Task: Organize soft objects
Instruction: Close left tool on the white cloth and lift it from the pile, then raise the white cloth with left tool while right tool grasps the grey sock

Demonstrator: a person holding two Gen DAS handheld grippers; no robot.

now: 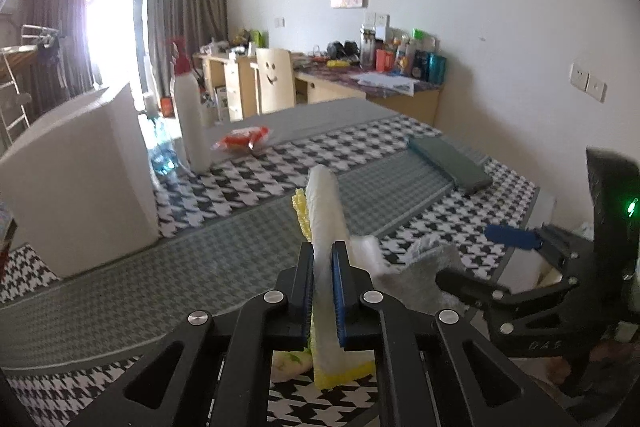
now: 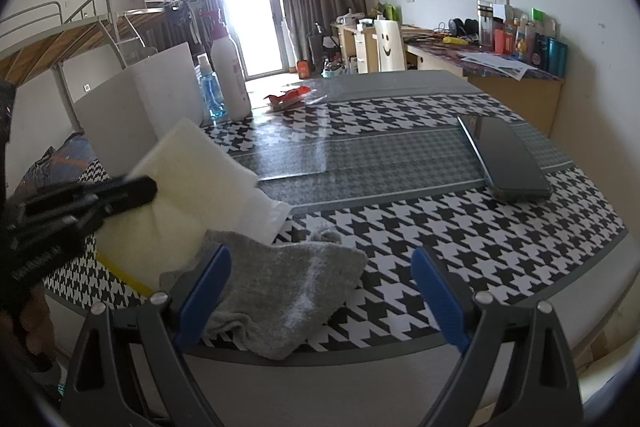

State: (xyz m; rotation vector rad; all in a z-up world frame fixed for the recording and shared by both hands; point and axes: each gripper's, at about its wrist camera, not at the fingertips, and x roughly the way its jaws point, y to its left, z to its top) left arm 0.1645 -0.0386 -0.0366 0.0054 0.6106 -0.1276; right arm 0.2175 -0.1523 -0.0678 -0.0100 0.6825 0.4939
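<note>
My left gripper (image 1: 322,259) is shut on a white and yellow sponge (image 1: 326,211), held edge-up above the table. In the right wrist view the same sponge (image 2: 188,179) shows as a pale slab at the left, with the left gripper's black fingers (image 2: 120,193) on it. A white folded cloth (image 2: 266,213) lies under and beside it. A grey cloth (image 2: 280,283) lies crumpled near the table's front edge. My right gripper (image 2: 320,287) is open, its left blue pad over the grey cloth's left part; it also shows in the left wrist view (image 1: 512,237).
A white box (image 1: 80,171) stands at the left with a white bottle (image 1: 194,119) and a blue spray bottle (image 2: 210,91) beside it. A red packet (image 1: 244,139) lies further back. A dark phone (image 2: 508,159) lies at the right on the houndstooth table (image 2: 440,227).
</note>
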